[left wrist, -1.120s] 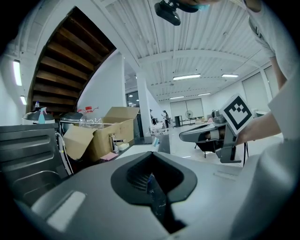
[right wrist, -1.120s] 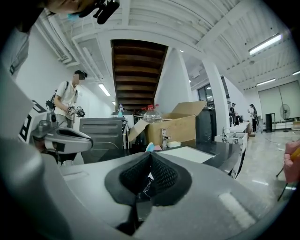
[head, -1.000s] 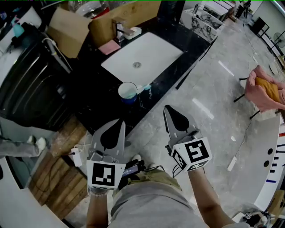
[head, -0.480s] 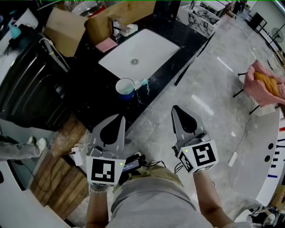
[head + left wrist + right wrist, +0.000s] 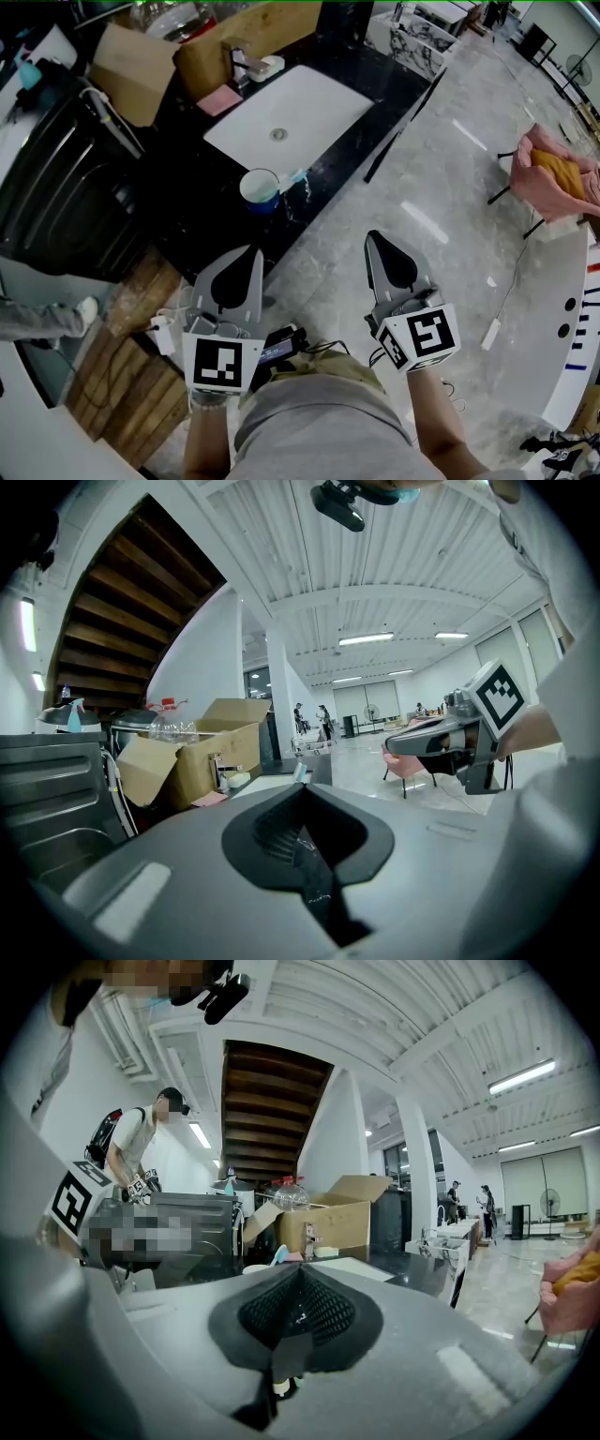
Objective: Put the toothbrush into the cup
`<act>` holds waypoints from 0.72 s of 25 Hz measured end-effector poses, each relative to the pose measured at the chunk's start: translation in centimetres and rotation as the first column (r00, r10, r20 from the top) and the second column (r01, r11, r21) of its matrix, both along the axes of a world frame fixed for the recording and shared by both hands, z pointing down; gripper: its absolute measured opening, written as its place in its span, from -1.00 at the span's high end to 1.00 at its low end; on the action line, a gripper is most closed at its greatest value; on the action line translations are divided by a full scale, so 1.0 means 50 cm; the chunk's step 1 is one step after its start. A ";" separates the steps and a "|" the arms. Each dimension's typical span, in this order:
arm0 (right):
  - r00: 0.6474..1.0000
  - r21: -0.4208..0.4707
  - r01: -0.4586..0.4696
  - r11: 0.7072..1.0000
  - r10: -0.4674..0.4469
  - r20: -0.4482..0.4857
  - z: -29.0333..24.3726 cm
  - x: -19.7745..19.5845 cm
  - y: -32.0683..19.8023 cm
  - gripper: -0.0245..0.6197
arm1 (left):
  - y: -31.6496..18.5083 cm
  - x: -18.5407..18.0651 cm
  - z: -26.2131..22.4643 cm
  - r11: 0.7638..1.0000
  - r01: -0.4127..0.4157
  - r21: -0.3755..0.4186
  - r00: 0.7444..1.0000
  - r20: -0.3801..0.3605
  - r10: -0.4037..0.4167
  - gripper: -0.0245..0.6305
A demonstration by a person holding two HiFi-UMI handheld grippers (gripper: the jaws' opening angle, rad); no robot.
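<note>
A white and blue cup [image 5: 260, 188] stands on the black counter [image 5: 206, 220] in front of the sink. The pale teal toothbrush [image 5: 292, 177] leans out over the cup's right rim, with its lower end inside. Both grippers hover over the floor on the near side of the counter, well apart from the cup. My left gripper [image 5: 253, 251] is shut and holds nothing; its jaws [image 5: 299, 791] meet. My right gripper [image 5: 374, 236] is also shut and holds nothing. In the right gripper view the cup [image 5: 254, 1268] and the toothbrush head [image 5: 279, 1254] show just past the shut jaw tips [image 5: 300, 1269].
A white sink basin [image 5: 291, 117] with a tap [image 5: 238, 60] lies behind the cup. A cardboard box [image 5: 239, 42] and a pink cloth [image 5: 217, 101] sit at the back. A black appliance [image 5: 56, 187] stands left, a pink chair [image 5: 553, 183] right. A person [image 5: 139, 1152] stands beyond the counter.
My right gripper has drifted a little to the right and nearer to me, away from the counter. The left gripper has kept still. The cup and toothbrush stand as before.
</note>
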State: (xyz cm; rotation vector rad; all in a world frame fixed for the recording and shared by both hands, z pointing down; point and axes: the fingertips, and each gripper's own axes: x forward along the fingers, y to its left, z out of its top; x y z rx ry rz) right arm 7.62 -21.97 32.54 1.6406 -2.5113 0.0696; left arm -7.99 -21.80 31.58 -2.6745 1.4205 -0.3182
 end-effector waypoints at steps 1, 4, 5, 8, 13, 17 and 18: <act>1.000 0.001 0.000 1.000 0.000 0.000 -0.001 0.000 0.001 0.93 | 0.001 0.001 0.000 1.000 -0.001 -0.001 1.000 0.000 0.001 0.88; 1.000 0.005 0.001 1.000 -0.001 0.001 -0.002 -0.001 0.003 0.93 | 0.003 0.002 0.001 1.000 -0.001 -0.004 1.000 -0.001 0.001 0.88; 1.000 0.006 0.001 1.000 -0.001 0.001 -0.002 -0.001 0.004 0.93 | 0.003 0.002 0.001 1.000 -0.002 -0.003 1.000 -0.002 0.002 0.88; 1.000 0.008 0.001 1.000 -0.001 0.003 -0.003 0.000 0.006 0.93 | 0.004 0.005 0.000 1.000 -0.006 0.003 1.000 -0.001 0.006 0.88; 1.000 0.008 0.000 1.000 0.000 0.004 -0.002 0.003 0.007 0.93 | 0.004 0.012 -0.001 1.000 -0.011 0.004 1.000 0.000 0.011 0.88; 1.000 0.007 0.004 1.000 -0.004 0.003 -0.004 0.003 0.007 0.93 | 0.004 0.017 -0.001 1.000 -0.014 0.004 1.000 0.004 0.014 0.88; 1.000 0.007 0.005 1.000 -0.005 0.004 -0.003 0.003 0.007 0.93 | 0.003 0.018 -0.001 1.000 -0.015 0.004 1.000 0.003 0.015 0.88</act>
